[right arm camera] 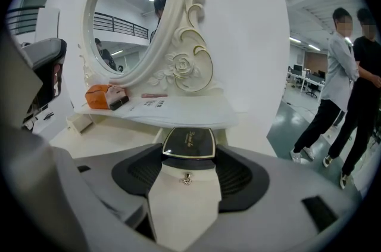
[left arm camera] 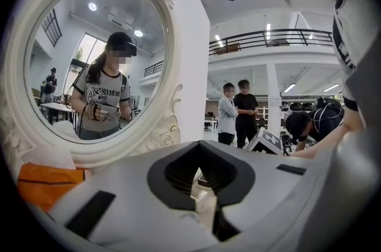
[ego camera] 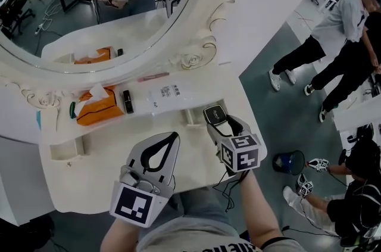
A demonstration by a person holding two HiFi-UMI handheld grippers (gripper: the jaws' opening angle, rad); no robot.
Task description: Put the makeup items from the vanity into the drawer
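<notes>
The step in hand is the carrying of one makeup item to the drawer. The right claw (ego camera: 219,123) is clamped on a compact (right arm camera: 189,142) with a black lid and a gold edge, its jaws pressing on the two sides of the case. In the head view it hangs over the white worktop (ego camera: 89,182), a little right of the centre of the frame. It is just beside a small open drawer (ego camera: 191,118), which sticks out under the vanity shelf (ego camera: 202,90).

The left claw (ego camera: 171,136) has its jaws together with nothing between them, and it hangs over the worktop at the lower centre.

Other things lie on the shelf, left of centre:
- an orange tissue pack (ego camera: 98,109)
- a short black stick (ego camera: 127,100)
- a white tube (ego camera: 169,93)
- a thin pink item (ego camera: 153,76)

A second little drawer (ego camera: 64,151) stands open at the left.

I judge the task to be in its early part, because several items are not yet put away. The next move calls for bringing the compact over the near drawer, lowering it inside and only then opening the jaws. The drawer looks narrow, so the case may need to go in flat and well aligned.
</notes>
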